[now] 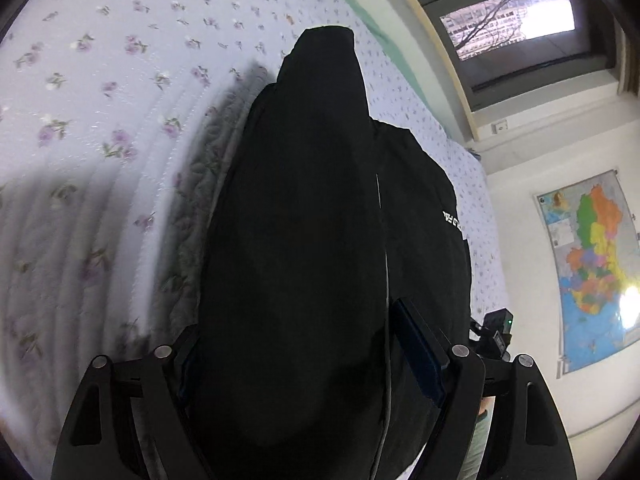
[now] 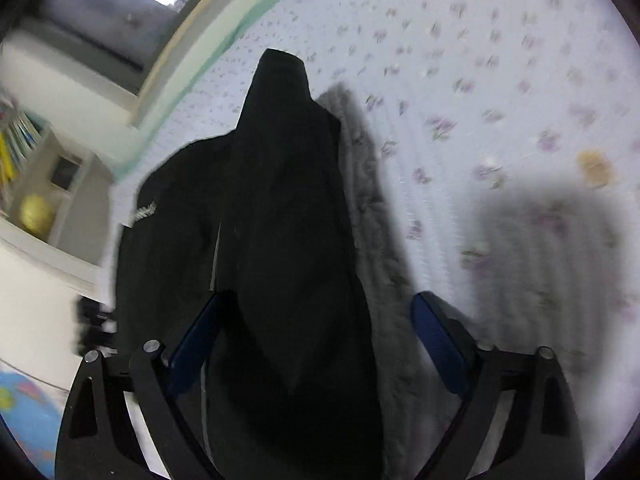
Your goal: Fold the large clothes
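Note:
A large black garment point(image 1: 304, 240) with a small white logo hangs over a bed with a floral quilt point(image 1: 100, 120). In the left wrist view it fills the gap between the blue-padded fingers of my left gripper point(image 1: 304, 344), which look spread wide around the bunched cloth. In the right wrist view the same garment point(image 2: 288, 220) drapes over my right gripper point(image 2: 320, 320). Its fingers are wide apart; the left pad point(image 2: 196, 344) touches the cloth, the right pad point(image 2: 436, 344) stands free. The grip points are hidden by cloth.
The quilted bed point(image 2: 480, 100) lies under both grippers. A window point(image 1: 512, 24) and wall edge border the bed's far side. A coloured map point(image 1: 592, 264) hangs on the wall. Shelves point(image 2: 36, 184) and a globe point(image 2: 20, 412) stand at the left of the right wrist view.

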Action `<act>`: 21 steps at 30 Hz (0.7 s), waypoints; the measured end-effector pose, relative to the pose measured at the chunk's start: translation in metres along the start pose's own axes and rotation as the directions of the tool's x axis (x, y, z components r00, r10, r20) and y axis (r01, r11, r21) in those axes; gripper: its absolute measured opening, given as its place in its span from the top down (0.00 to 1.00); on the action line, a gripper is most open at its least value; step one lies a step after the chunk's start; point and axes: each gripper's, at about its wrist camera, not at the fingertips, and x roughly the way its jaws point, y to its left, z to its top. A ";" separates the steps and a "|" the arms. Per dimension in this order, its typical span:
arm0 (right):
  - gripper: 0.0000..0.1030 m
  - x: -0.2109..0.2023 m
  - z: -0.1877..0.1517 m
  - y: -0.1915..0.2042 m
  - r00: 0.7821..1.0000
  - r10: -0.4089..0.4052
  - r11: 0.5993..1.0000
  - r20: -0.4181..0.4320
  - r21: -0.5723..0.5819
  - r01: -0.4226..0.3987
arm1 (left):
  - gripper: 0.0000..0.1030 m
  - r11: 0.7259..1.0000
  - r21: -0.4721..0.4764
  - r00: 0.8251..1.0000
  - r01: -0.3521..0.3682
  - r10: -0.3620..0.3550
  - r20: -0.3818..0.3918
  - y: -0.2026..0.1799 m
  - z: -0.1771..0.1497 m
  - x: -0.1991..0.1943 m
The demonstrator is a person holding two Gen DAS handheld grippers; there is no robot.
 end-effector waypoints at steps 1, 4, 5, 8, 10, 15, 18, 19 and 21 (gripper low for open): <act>0.06 0.003 0.001 0.001 1.000 0.021 1.000 -0.009 -0.005 -0.021 | 0.20 1.000 -0.004 1.000 0.002 -0.002 -0.005 -0.001 0.001 0.003; 0.06 0.012 0.003 0.008 0.993 0.105 0.994 -0.053 -0.015 -0.106 | 0.19 1.000 -0.008 1.000 0.012 -0.012 -0.010 -0.006 0.001 0.007; 0.06 0.015 0.003 0.010 0.992 0.113 0.993 -0.062 -0.021 -0.115 | 0.18 1.000 -0.002 1.000 0.010 -0.010 -0.011 -0.007 0.000 0.008; 0.09 0.027 0.007 0.009 0.991 0.118 0.993 -0.068 -0.019 -0.120 | 0.18 1.000 0.001 1.000 -0.007 0.007 -0.008 -0.009 -0.001 0.015; 0.17 0.030 0.009 0.011 0.989 0.131 0.991 -0.069 -0.015 -0.133 | 0.18 1.000 0.000 1.000 -0.019 0.019 0.002 -0.011 -0.002 0.019; 0.45 0.023 0.002 0.028 0.995 0.096 0.990 -0.036 -0.100 -0.099 | 0.50 0.996 0.068 0.996 -0.053 0.047 0.081 -0.025 -0.015 0.008; 0.57 0.002 -0.006 0.041 0.992 0.126 0.982 0.017 -0.146 -0.122 | 0.58 0.989 0.145 0.990 0.000 -0.021 0.142 -0.047 -0.029 -0.019; 0.59 -0.007 -0.010 0.048 0.989 0.144 0.977 0.032 -0.165 -0.136 | 0.58 0.984 0.174 0.985 0.049 -0.076 0.155 -0.059 -0.036 -0.032; 0.61 -0.024 -0.020 0.065 0.985 0.165 0.966 0.051 -0.208 -0.151 | 0.59 0.972 0.218 0.978 0.086 -0.124 0.165 -0.079 -0.047 -0.048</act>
